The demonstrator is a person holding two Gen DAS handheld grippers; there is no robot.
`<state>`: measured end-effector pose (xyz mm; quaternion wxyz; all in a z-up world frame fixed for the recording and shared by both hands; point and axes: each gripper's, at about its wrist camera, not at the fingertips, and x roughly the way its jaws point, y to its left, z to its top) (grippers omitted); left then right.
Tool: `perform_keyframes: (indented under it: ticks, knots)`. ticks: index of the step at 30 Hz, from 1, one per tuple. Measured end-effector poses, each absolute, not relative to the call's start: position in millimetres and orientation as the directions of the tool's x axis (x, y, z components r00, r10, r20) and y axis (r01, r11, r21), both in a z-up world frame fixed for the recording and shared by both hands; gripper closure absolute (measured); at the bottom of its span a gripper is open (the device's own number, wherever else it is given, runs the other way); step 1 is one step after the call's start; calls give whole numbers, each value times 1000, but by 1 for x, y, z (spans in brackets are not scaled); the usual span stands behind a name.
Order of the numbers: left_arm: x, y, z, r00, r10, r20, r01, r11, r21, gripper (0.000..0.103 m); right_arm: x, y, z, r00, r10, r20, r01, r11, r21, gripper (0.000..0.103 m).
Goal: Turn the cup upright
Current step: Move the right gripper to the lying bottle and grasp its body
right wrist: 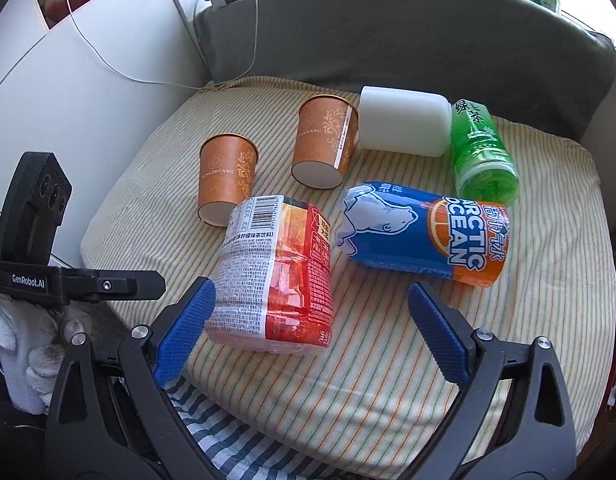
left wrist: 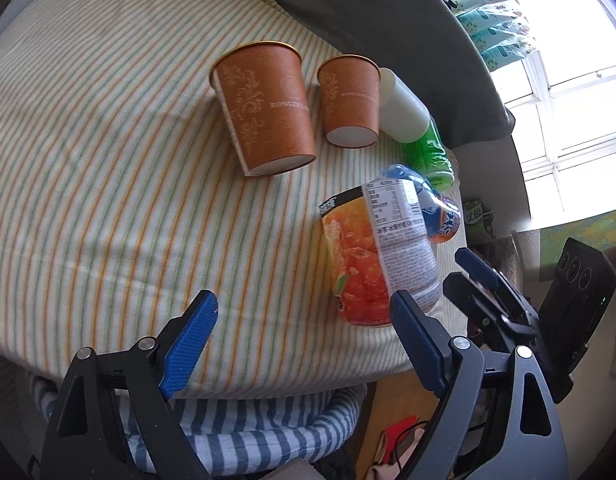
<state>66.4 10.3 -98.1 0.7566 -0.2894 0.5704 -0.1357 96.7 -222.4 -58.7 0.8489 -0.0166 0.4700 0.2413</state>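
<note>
Two orange paper cups lie on their sides on a striped cushion (left wrist: 88,160), white bases toward me. The nearer cup (left wrist: 266,110) also shows in the right wrist view (right wrist: 227,179). The farther cup (left wrist: 350,104) shows there too (right wrist: 324,140) and lies against a white bottle (right wrist: 404,120). My left gripper (left wrist: 304,344) is open and empty at the cushion's front edge. My right gripper (right wrist: 312,330) is open and empty, with an orange-labelled bottle (right wrist: 276,272) lying just ahead of its left finger (right wrist: 184,330). The right gripper also shows in the left wrist view (left wrist: 482,282).
A blue Arctic Ocean can (right wrist: 424,236), a green tea bottle (right wrist: 482,156) and the white bottle (left wrist: 400,106) lie at the right of the cushion. A grey backrest (right wrist: 388,32) rises behind. White wall and cables (right wrist: 108,64) stand at left. A window (left wrist: 568,100) is at right.
</note>
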Motion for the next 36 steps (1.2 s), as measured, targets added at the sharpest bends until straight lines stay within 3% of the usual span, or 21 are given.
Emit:
perform_keyframes:
  ticks: [16,36]
  knots:
    - [38,43,-109,327,-454,-829,-106,854,-509,15,137,-166,-69,283,314,-906,-529,839,126,4]
    - [37,40,-107,366,-343,-865,-30,925,-379,15,170,-124,-91,163,250,-955,-572,812,115,4]
